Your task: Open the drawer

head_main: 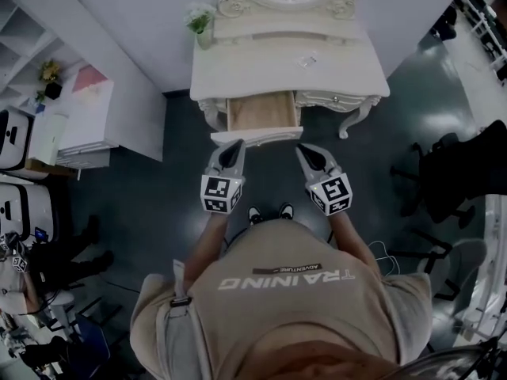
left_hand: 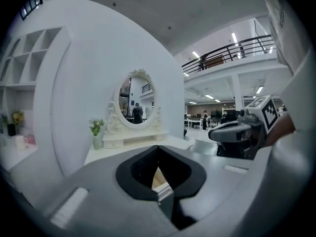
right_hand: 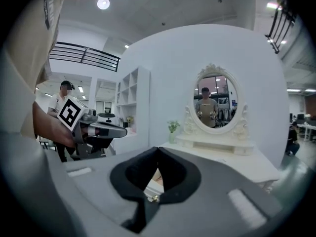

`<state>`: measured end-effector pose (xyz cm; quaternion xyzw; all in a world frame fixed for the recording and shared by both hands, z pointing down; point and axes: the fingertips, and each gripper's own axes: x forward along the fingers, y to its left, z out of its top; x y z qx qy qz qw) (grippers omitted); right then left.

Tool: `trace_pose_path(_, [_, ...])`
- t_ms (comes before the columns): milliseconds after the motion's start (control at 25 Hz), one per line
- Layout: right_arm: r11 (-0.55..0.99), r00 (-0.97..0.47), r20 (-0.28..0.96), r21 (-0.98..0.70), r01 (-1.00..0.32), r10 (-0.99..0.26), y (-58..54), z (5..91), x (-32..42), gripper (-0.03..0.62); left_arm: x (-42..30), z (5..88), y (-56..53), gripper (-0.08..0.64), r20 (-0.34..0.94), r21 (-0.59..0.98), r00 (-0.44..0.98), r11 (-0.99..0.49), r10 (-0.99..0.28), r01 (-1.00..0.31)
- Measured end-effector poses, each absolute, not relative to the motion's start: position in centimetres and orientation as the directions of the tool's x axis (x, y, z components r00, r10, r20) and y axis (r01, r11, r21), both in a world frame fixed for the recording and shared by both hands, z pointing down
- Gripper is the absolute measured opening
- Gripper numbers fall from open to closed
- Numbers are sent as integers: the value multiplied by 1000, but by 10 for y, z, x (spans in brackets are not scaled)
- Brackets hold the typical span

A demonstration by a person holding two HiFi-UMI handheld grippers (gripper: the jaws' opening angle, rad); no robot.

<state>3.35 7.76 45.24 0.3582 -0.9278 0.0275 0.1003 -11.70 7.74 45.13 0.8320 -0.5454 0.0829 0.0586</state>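
Drawer (head_main: 264, 117) stands pulled out from the desk (head_main: 348, 70), so the opening seems done; left tool (head_main: 235, 144) and right tool (head_main: 303, 149), both closed and empty near its front, should only retreat.

Drawer (head_main: 264, 114), as I see it: standing open at the vanity's (head_main: 341, 70) centre, cream front, pale wooden interior showing.

Dark glossy floor (head_main: 158, 204), white wall (head_main: 135, 22), shelving (head_main: 20, 42) left, office chair (head_main: 453, 172) right
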Motion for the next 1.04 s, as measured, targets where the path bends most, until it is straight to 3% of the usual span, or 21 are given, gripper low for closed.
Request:
trace_pose_path(680, [723,-714,150,10,-691,-684,111,450,37,3,-111,429,121,6,143,-23,365,-372,-920,-928])
trace_pose_path(1040, [774,-761,171,9,-634,-626,106,456,11,3,-119,436,116,6,146,8,363,-365,-920,-931])
